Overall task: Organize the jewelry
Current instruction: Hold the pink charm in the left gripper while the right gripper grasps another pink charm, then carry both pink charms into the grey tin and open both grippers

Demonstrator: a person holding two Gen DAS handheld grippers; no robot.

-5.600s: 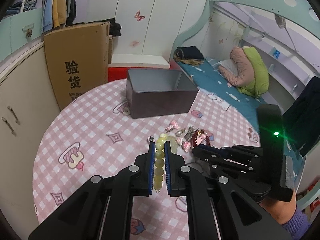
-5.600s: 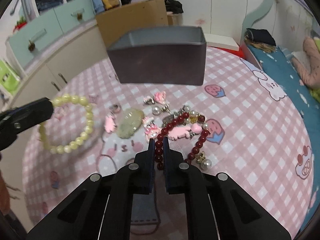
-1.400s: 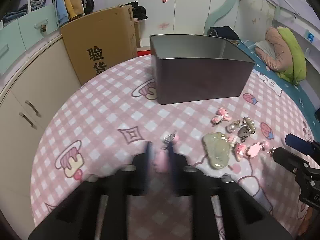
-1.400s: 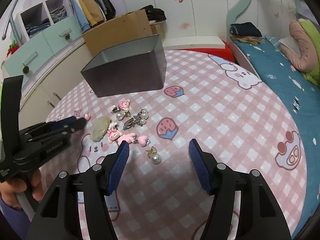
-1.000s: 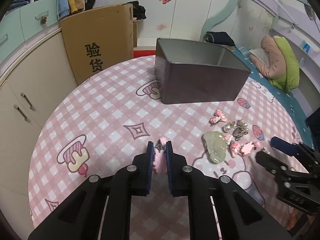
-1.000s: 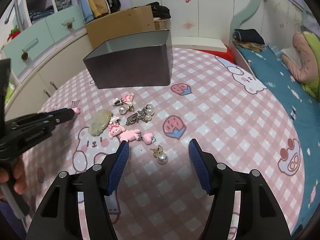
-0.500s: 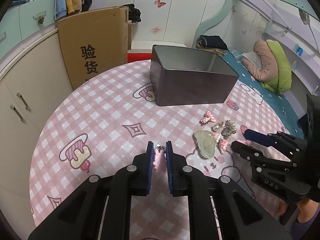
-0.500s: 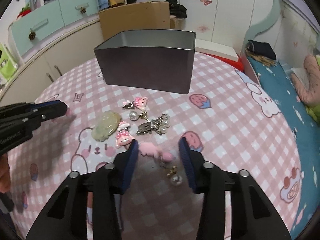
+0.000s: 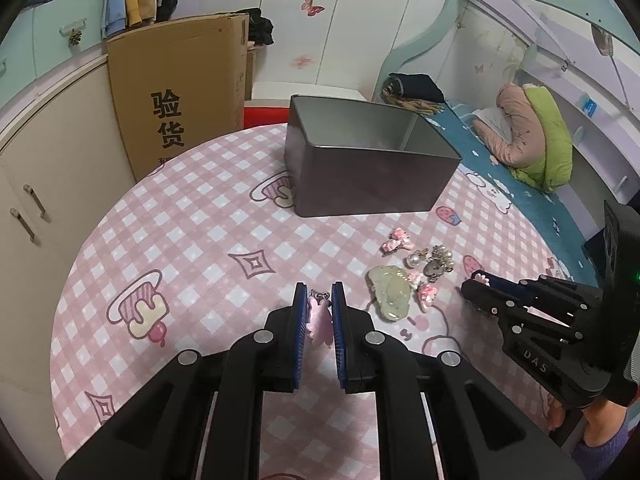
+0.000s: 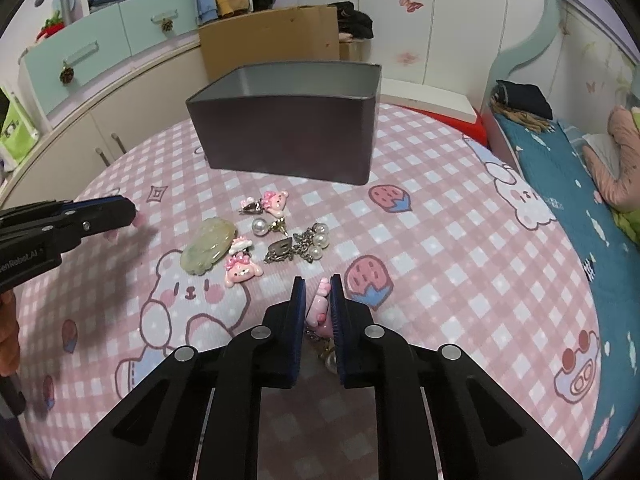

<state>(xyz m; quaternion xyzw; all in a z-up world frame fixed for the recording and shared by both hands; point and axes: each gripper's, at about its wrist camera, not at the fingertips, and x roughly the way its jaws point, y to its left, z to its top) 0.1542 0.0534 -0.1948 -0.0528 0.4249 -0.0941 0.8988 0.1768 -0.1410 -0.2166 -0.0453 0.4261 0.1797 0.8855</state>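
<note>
My left gripper (image 9: 319, 292) is shut on a small pink charm (image 9: 320, 319) with a metal clip, held just above the pink checked tablecloth (image 9: 192, 240). My right gripper (image 10: 317, 285) is closing its jaws on a pink heart charm (image 10: 319, 312), and the pads press on it. A pearl earring (image 10: 330, 362) dangles under it. Between the two grippers lie a pale green jade pendant (image 10: 208, 250), pink bear charms (image 10: 240, 272) and pearl and metal earrings (image 10: 304, 246). The open dark grey tin box (image 9: 372, 184) stands behind them.
A cardboard box (image 9: 180, 92) leans on the cabinets at the table's far left edge. A bed (image 10: 568, 168) with blue bedding runs along the right. A person's hand (image 10: 8, 332) holds the left gripper handle.
My right gripper came down over the pink heart charm and its jaws went from wide apart to pressed on it. My left gripper kept its pink charm and barely moved.
</note>
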